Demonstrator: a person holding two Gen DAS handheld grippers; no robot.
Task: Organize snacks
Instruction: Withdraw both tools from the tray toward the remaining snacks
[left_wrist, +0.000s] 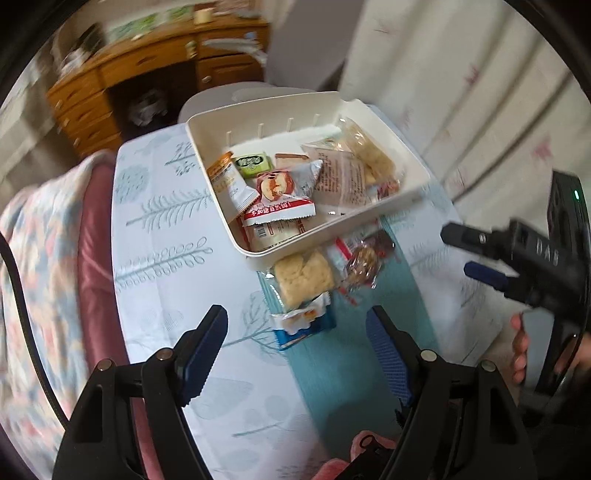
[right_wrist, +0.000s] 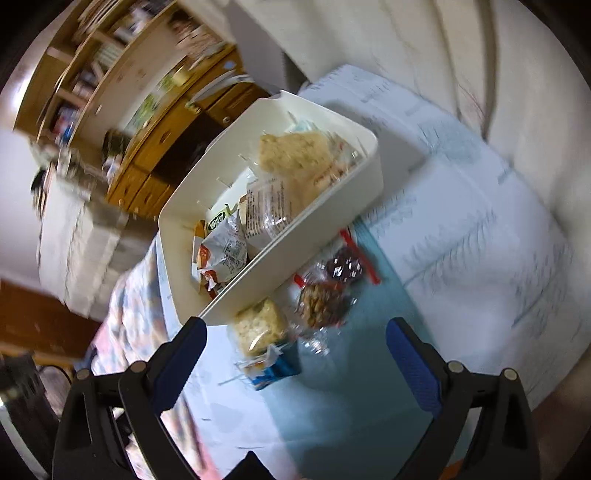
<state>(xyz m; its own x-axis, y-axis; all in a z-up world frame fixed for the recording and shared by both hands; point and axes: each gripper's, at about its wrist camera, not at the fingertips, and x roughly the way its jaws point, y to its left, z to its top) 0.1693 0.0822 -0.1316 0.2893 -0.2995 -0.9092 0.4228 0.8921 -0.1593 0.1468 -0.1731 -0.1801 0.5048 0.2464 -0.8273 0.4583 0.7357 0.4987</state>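
Observation:
A cream plastic bin (left_wrist: 400, 201) (right_wrist: 295, 254) stands on the cloth-covered table and holds several wrapped snacks, among them a red-and-white packet (left_wrist: 275, 201) and a green one (left_wrist: 253, 164). Three snacks lie on the cloth in front of it: a rice cracker bar (left_wrist: 303, 278) (right_wrist: 258, 326), a nut-and-date pack (left_wrist: 364, 264) (right_wrist: 325, 299) and a small blue-edged packet (left_wrist: 303, 325) (right_wrist: 271, 365). My left gripper (left_wrist: 297, 354) is open and empty, just short of the blue-edged packet. My right gripper (right_wrist: 295, 362) is open and empty above the same snacks; it shows in the left wrist view (left_wrist: 469, 254) at the right.
The table has a white leaf-print cloth (left_wrist: 166, 258) with a teal stripe (right_wrist: 351, 406). A floral quilt (left_wrist: 37, 277) lies to the left. A wooden desk with drawers (left_wrist: 122, 81) stands behind, and white curtains (left_wrist: 461, 92) hang at the right.

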